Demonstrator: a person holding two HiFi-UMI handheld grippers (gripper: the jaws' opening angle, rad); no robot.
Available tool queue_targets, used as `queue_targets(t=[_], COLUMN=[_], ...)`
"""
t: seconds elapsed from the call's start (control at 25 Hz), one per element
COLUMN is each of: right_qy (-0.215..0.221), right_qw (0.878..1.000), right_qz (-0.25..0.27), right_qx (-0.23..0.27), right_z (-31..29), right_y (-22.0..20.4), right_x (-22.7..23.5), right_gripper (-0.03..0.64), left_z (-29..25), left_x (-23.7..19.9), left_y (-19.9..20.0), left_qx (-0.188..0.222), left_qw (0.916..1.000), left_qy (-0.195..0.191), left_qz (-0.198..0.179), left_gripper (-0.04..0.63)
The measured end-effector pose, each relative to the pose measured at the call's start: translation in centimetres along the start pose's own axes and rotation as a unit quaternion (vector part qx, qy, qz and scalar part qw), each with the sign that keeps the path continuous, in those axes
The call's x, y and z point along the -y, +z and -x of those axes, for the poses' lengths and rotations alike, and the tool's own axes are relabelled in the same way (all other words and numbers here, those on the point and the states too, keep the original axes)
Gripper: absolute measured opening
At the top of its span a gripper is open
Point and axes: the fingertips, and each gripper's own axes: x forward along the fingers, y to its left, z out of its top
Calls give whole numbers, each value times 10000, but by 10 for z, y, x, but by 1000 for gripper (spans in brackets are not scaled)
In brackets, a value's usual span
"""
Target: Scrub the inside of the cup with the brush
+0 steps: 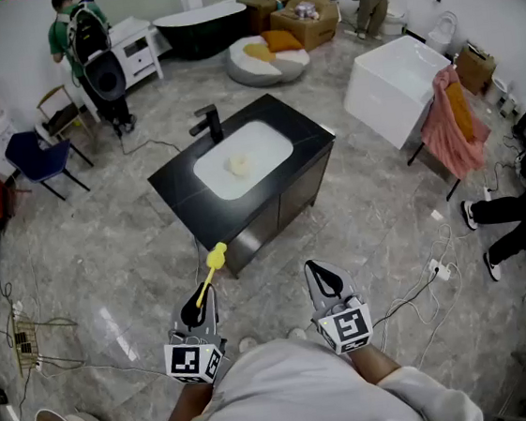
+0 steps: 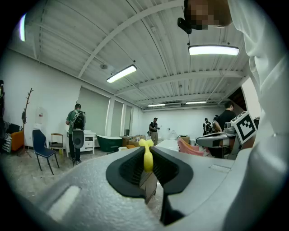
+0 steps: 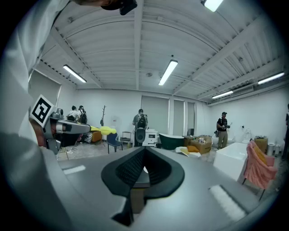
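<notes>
Since no scrubbing has begun, the left claw [image 1: 201,302] is pinched tight on the yellow brush [image 1: 215,258], with its head out front, ready to scrub. The right claw [image 1: 323,277] is closed with nothing in it. A pale lump [image 1: 237,164] in the sink [image 1: 269,143], well ahead, may be the cup.

No legible text, brand, number or label found in any view. Only markings noted: square black-and-white coded patterns on the cubes of the left gripper [image 1: 197,309] and the right gripper [image 1: 321,275] — patterns only, with no letters or digits. The same kind of pattern shows on each cube in the opposite gripper view. Cardboard boxes [image 1: 306,21] by the far wall — any print on them is too small to read.
</notes>
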Motion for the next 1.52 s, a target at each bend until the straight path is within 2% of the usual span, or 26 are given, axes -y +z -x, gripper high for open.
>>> queue_targets(t=[0.6, 1.16, 1.32, 1.52], right_qy=[71, 299, 488, 453], right_qw=[9999, 9995, 9986, 9987], right_qz=[-71, -143, -182, -190], right_qx=[48, -9, -29, -162], right_z=[10, 30, 26, 8], right_y=[-7, -28, -27, -39], right_x=[11, 55, 53, 62], right_gripper=[3, 3, 5, 5], left_z=[-4, -28, -30, -44], left_x=[15, 64, 64, 50], left_y=[-3, -3, -6, -10], left_qx=[-60, -97, -195, -242], left_qw=[10000, 9998, 9995, 9992], left_qy=[32, 165, 264, 321], left_qz=[-24, -52, 8, 55], left_gripper=[38, 39, 40, 40])
